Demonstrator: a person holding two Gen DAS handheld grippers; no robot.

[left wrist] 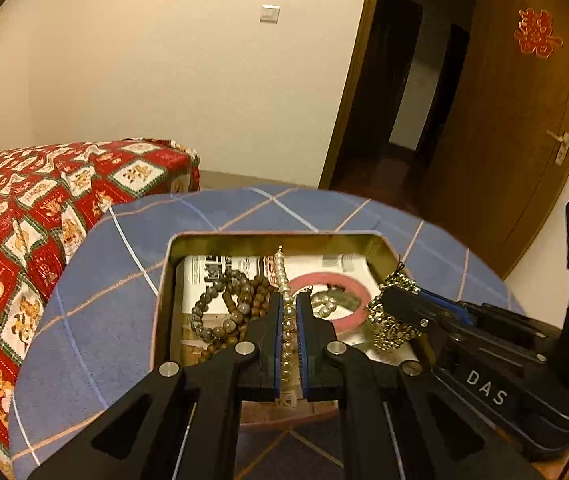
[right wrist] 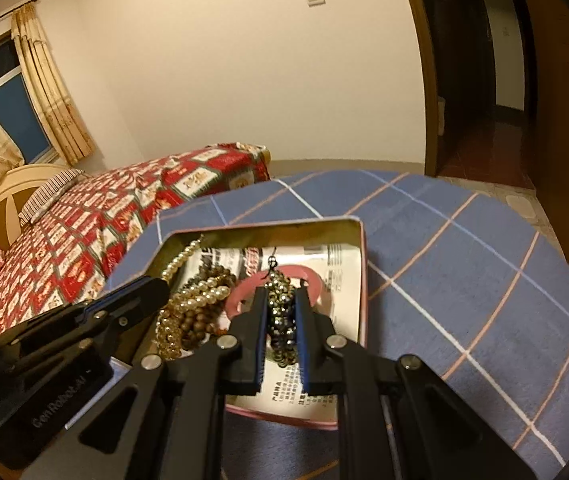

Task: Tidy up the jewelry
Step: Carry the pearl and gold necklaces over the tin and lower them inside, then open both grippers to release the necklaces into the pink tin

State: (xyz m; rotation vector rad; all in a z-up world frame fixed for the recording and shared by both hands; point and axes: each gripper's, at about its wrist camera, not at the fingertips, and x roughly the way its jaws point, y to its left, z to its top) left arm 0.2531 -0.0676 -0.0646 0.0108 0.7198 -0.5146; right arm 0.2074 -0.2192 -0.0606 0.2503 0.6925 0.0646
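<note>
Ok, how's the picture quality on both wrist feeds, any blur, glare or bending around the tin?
Left wrist view: warm dim light, strong fisheye bend at the door, pearl strand in the left gripper sharp, tin wall glints faintly. Right wrist view: same yellow cast, dark bead bracelet in the right gripper slightly soft, corners vignetted black.

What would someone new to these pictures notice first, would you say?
Probably the open tin of jewelry on the blue checked tablecloth. Over it, the left hand-held gripper pinches a pearl strand, and the right hand-held gripper is shut on a bunch of dark metallic beads. A red patterned bedspread glows behind.
</note>
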